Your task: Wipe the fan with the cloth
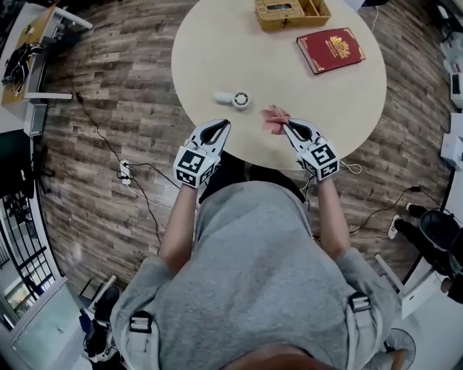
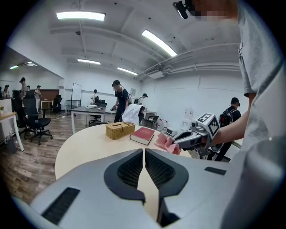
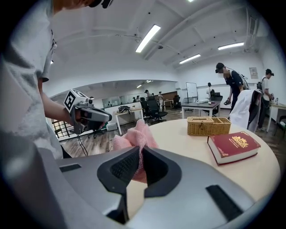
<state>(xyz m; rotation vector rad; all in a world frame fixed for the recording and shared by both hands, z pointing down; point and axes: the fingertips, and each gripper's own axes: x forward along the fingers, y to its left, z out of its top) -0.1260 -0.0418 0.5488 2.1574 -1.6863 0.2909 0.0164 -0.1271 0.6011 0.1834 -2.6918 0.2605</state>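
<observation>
Wood floor [image 1: 108,94] surrounds the round pale table [image 1: 217,58] in front of us. Our left gripper [image 1: 222,125] hangs at the near edge, its jaws pressed together on nothing. Our right gripper [image 1: 286,124] pinches the pink cloth [image 1: 274,119], which bunches out past its tips. The small white fan [image 1: 233,99] lies flat on the table just beyond the two grippers, apart from the cloth. A red book [image 1: 330,49] and a wicker basket [image 1: 291,12] sit farther back.

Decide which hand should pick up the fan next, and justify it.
Probably left. The left tongs are shut, empty and nearer the handheld fan; the right tongs grip the pink cloth.
</observation>
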